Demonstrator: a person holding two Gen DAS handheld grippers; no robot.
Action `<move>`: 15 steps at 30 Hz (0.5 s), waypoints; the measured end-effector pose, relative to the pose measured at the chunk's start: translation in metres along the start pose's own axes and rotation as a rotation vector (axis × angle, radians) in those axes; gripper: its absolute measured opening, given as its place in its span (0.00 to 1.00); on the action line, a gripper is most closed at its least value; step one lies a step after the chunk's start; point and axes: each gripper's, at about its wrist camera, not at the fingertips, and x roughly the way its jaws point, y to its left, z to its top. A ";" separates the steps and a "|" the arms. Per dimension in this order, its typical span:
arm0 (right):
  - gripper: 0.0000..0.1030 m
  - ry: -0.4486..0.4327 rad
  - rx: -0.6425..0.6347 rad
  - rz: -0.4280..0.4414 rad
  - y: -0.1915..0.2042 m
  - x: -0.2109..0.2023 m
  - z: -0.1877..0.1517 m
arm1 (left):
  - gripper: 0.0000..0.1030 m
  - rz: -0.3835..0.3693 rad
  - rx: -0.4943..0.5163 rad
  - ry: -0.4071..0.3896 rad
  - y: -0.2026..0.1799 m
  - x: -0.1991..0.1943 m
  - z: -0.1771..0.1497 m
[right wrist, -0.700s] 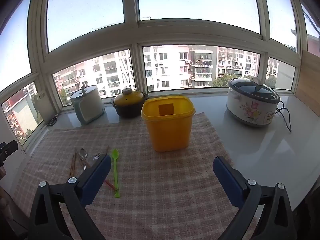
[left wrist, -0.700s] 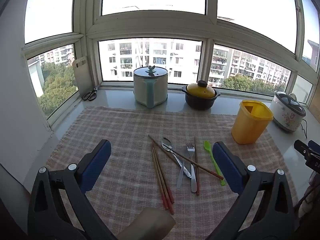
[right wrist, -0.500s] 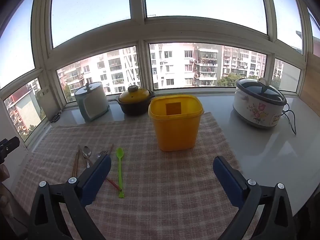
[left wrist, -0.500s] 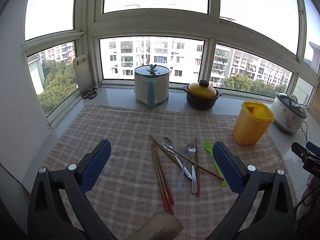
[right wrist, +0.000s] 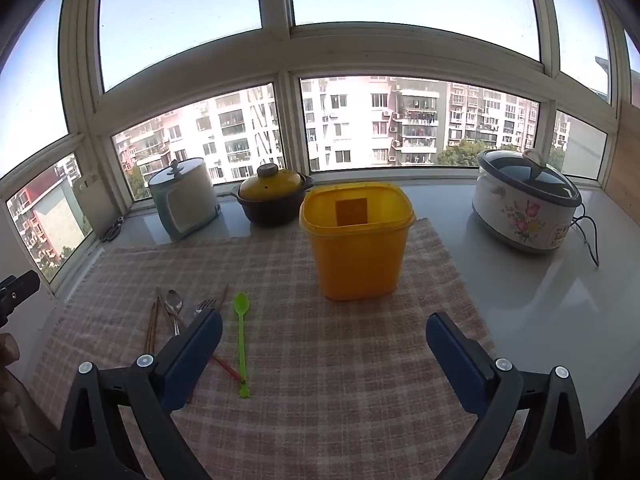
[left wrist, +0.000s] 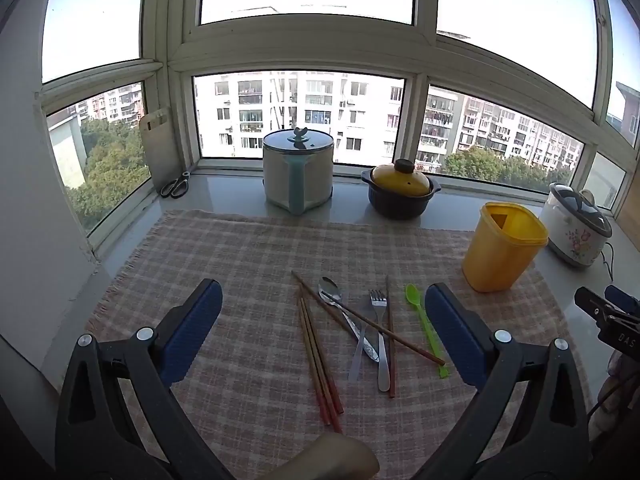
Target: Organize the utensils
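Across the checked woven cloth (left wrist: 248,256) both the left gripper (left wrist: 323,332) and right gripper (right wrist: 324,344) gaped empty, and the crossed brown wooden chopsticks (left wrist: 372,322) over the steel spoon (left wrist: 344,312) risked dragging neighbours when lifted toward the yellow plastic bin (right wrist: 356,240).

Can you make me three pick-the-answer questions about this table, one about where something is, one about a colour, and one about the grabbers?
1. Where do the forks and spoons lie?
A. on the checked cloth
B. inside the yellow tub
C. on the windowsill

2. What colour is the plastic spoon?
A. red
B. green
C. blue

3. How are the two grippers?
A. both open and empty
B. both holding chopsticks
C. one shut on a fork

Answers: 1 A, the fork and metal spoon rest on the cloth, beside the tub. 2 B, the plastic spoon is bright green. 3 A, the left gripper and right gripper are wide open, holding nothing.
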 end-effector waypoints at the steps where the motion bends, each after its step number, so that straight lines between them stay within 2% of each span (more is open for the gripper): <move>1: 1.00 0.001 -0.001 0.001 0.000 0.001 0.000 | 1.00 0.000 -0.001 -0.001 0.000 0.000 0.000; 15: 1.00 0.022 -0.004 0.011 0.004 0.008 0.001 | 1.00 -0.004 -0.003 0.004 0.002 0.003 0.001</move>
